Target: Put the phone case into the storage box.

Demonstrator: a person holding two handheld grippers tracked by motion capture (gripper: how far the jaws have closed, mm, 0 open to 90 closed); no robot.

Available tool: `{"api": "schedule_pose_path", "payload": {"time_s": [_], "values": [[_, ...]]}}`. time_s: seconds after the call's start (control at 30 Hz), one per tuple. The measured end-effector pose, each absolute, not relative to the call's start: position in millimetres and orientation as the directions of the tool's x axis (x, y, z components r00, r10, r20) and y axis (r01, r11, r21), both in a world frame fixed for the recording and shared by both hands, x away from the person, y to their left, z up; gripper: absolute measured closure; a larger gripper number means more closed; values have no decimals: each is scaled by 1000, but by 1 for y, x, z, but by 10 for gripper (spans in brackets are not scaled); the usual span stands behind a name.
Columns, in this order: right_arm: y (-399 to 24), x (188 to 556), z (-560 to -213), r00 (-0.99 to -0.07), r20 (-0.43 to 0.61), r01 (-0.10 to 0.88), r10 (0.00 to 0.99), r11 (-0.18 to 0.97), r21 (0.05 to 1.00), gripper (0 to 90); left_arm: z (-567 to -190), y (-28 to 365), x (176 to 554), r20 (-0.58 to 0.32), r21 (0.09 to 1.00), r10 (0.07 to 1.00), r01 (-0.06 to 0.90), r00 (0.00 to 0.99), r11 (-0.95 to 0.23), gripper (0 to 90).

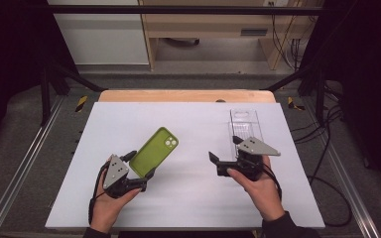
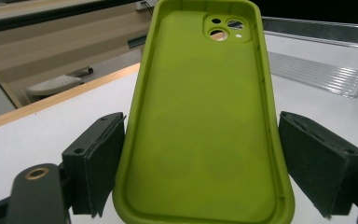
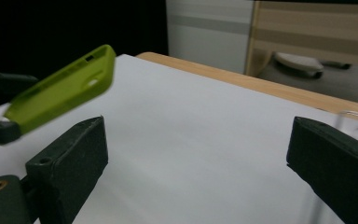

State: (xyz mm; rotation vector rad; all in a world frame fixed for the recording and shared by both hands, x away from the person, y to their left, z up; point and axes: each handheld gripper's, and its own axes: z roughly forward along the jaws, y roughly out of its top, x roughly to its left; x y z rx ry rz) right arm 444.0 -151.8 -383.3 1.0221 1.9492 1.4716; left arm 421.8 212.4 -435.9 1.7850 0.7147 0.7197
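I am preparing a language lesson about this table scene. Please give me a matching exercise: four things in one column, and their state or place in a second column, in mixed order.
Things:
1. phone case
2. right gripper
3. clear tray
4. left gripper

States:
a. open, nothing between its jaws
b. green, lifted off the table
c. lying at the far right of the table
d. closed on the case's sides

Pairs: 1-b, 2-a, 3-c, 4-d

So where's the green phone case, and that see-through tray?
green phone case (image 2: 200,126), left gripper view, middle of its inner face.
see-through tray (image 1: 245,130), high view, on its ribbed floor.
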Motion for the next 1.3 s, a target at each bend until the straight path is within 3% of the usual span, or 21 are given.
{"api": "schedule_pose_path", "payload": {"time_s": [0.47, 1.3], "values": [[-103, 469, -376, -659, 107, 307, 744, 136, 942, 46, -428, 209, 416, 185, 950, 754, 80, 631, -301, 162], [-71, 473, -388, -703, 142, 336, 696, 150, 930, 80, -428, 200, 413, 211, 943, 739, 66, 639, -327, 162]]}}
